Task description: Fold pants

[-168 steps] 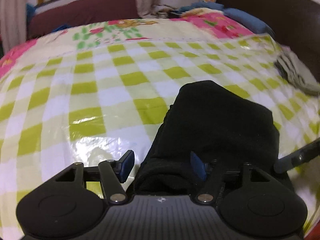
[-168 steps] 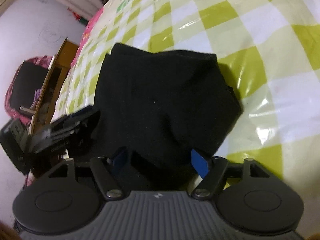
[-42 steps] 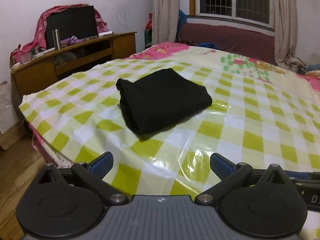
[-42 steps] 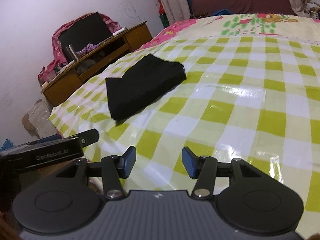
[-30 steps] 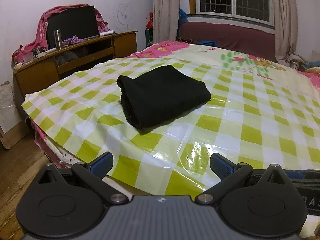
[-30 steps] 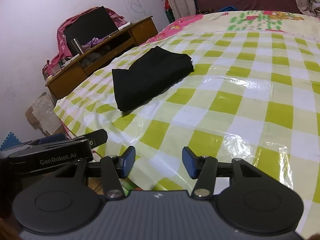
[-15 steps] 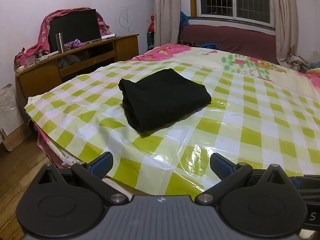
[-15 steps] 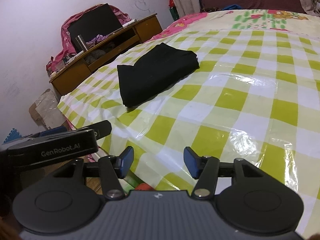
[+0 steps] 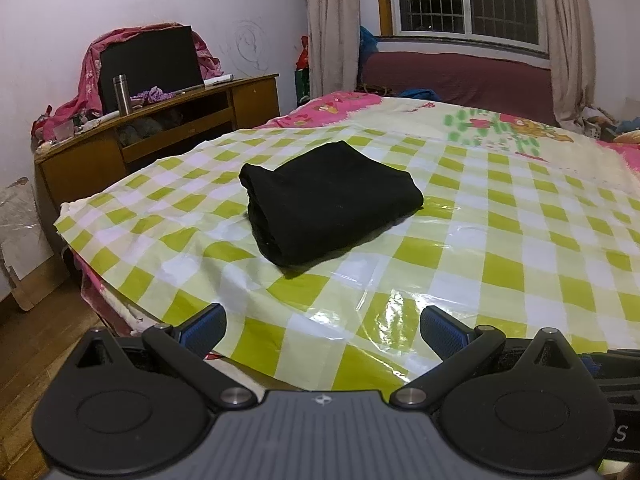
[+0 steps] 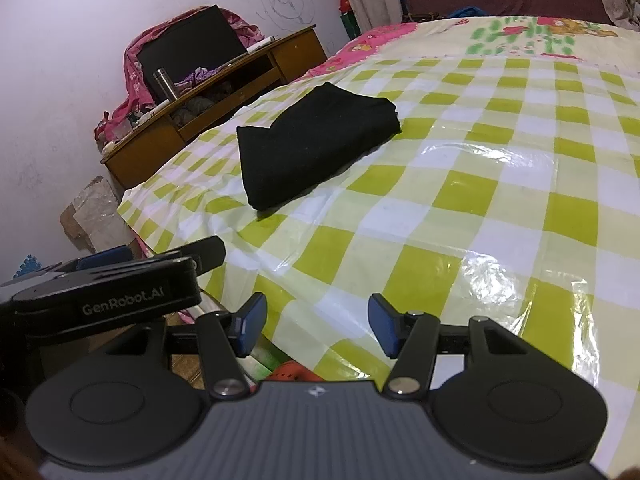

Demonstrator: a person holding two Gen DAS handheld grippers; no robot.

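Observation:
The black pants [image 9: 328, 200] lie folded into a compact bundle on the green-and-white checked plastic sheet [image 9: 500, 248] that covers the bed. They also show in the right wrist view [image 10: 312, 140]. My left gripper [image 9: 322, 330] is open and empty, held back near the bed's near edge, well short of the pants. My right gripper [image 10: 316, 322] is open and empty, also back at the bed's edge. The left gripper's body [image 10: 108, 294] shows at the left of the right wrist view.
A wooden desk [image 9: 160, 136] with a dark monitor [image 9: 150, 64] and a metal flask [image 9: 122, 94] stands left of the bed. A window with curtains [image 9: 464, 0] and a maroon bench are beyond. Wooden floor [image 9: 28, 336] lies at lower left.
Both grippers have let go of the pants and pulled back from the bundle to the bed's edge. Over the last second they drifted only slightly. The pants lie still.

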